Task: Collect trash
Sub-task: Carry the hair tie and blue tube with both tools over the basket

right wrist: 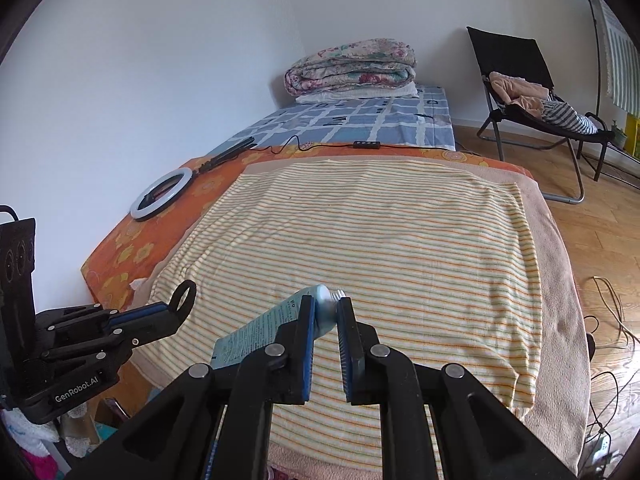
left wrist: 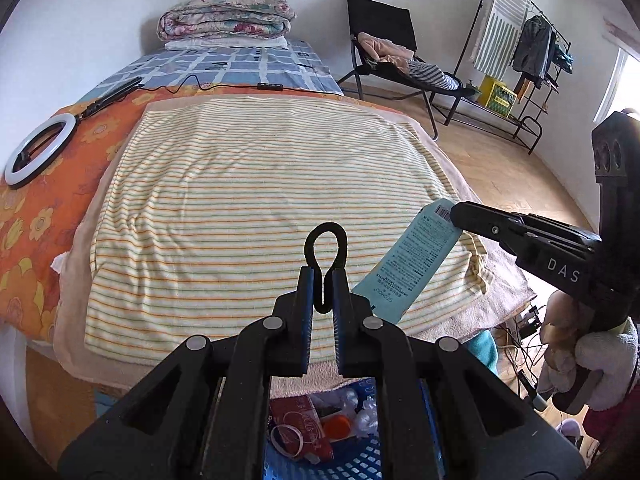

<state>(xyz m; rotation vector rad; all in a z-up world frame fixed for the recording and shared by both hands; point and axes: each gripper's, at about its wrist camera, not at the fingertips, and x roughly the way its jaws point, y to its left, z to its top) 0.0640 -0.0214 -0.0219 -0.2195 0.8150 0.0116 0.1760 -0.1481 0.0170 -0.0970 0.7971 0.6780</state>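
Both tools are loaded, left tool (left wrist: pixel 323 280) clamped on a black loop (left wrist: pixel 325 250), right tool (right wrist: pixel 326 316) on a blue tube (right wrist: pixel 256 330), over the bed's (right wrist: pixel 132 248) near edge, blue basket (left wrist: pixel 360 462) below already half full, so just dropping left.

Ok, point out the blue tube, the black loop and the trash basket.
Blue tube (left wrist: pixel 416 258): left wrist view, on the printed body below the barcode.
Black loop (left wrist: pixel 326 246): left wrist view, on the loop's left side, above the fingertips.
Trash basket (left wrist: pixel 360 460): left wrist view, on the blue perforated wall at the bottom.
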